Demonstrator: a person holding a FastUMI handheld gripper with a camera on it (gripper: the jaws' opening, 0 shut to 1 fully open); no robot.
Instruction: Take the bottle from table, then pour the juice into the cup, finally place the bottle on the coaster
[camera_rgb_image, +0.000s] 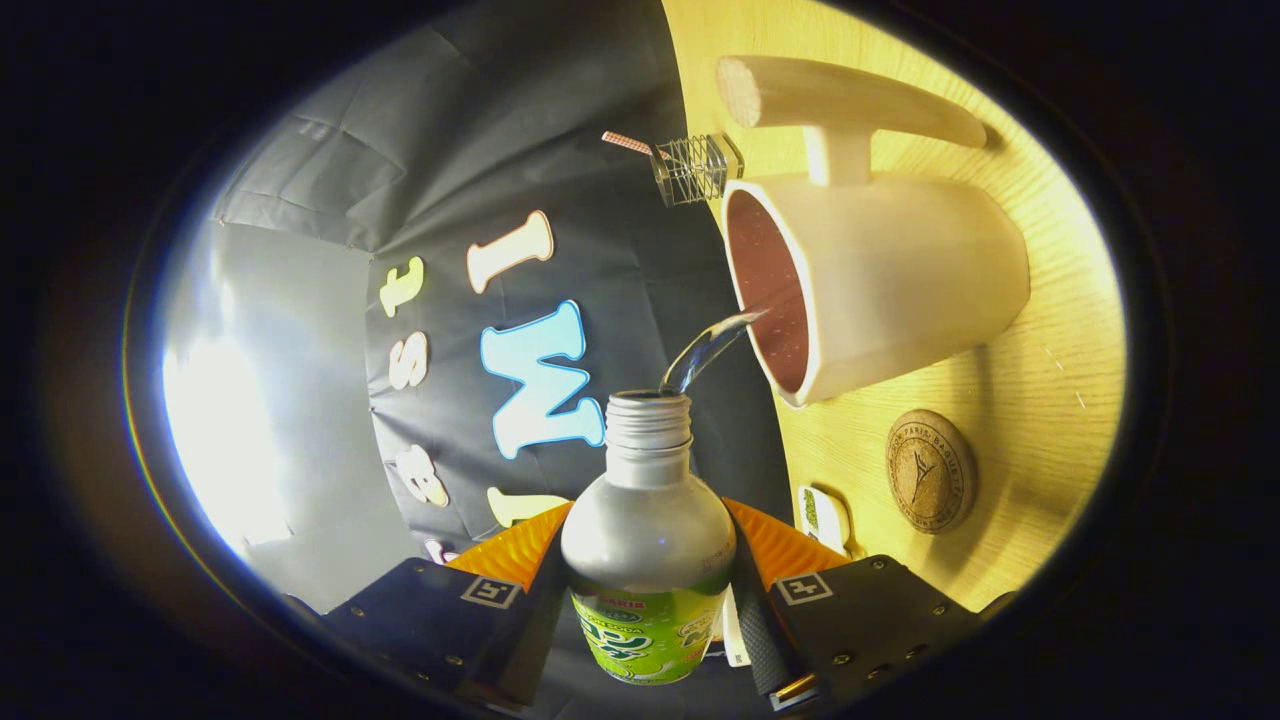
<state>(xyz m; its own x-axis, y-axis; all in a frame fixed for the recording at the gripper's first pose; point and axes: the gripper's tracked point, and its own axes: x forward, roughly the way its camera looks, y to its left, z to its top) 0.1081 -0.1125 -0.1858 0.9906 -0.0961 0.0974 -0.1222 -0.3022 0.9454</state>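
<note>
I see the wooden table (1040, 400) turned on its side, because I hold the gripper (648, 590) rolled over for the pour. On the table stands the big cream cup (900, 280) with a long handle; its inside is reddish brown, and I cannot tell how much liquid is already in it. The bottle (648, 530) sits between the two fingers, which pinch its body on both sides, just below the shoulder. It is a metal bottle with a green label, open at the neck, so I judge it stiff and smooth, a little slippery, and lighter as it empties; a grip on the wide body seems to me the safest place. A thin stream of juice (712, 345) leaves the mouth and reaches the rim of the cup. The round cork coaster (930, 470) lies near the cup, with nothing on it. Beyond the cup is a small wire holder (692, 168).
</note>
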